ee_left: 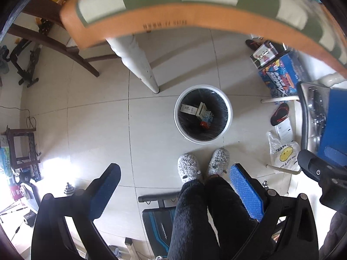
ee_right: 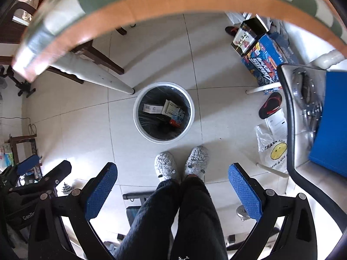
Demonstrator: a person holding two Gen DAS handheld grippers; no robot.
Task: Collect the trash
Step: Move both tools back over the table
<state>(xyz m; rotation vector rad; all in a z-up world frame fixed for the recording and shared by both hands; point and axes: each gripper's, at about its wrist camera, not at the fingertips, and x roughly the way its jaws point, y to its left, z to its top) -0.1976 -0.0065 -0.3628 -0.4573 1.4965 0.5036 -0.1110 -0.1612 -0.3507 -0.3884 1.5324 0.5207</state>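
A white round trash bin (ee_left: 227,117) with a black liner stands on the tiled floor below both grippers; it also shows in the right wrist view (ee_right: 138,123). Several small cardboard boxes (ee_left: 196,109) lie inside it, seen too in the right wrist view (ee_right: 164,109). My left gripper (ee_left: 173,186) is open and empty, high above the floor. My right gripper (ee_right: 173,184) is open and empty too. The left gripper shows at the left edge of the right wrist view (ee_right: 43,179). The right gripper's body shows at the right edge of the left wrist view (ee_left: 318,171).
The orange table edge (ee_left: 164,21) with green-and-white cloth arcs overhead, on a white table leg (ee_left: 141,65). My slippered feet (ee_left: 201,164) stand by the bin. Coloured boxes (ee_left: 279,73), a sandal (ee_left: 279,113), a smiley plastic bag (ee_left: 284,153) and a stool (ee_right: 303,119) are at the right. A wooden chair (ee_left: 54,41) is at the left.
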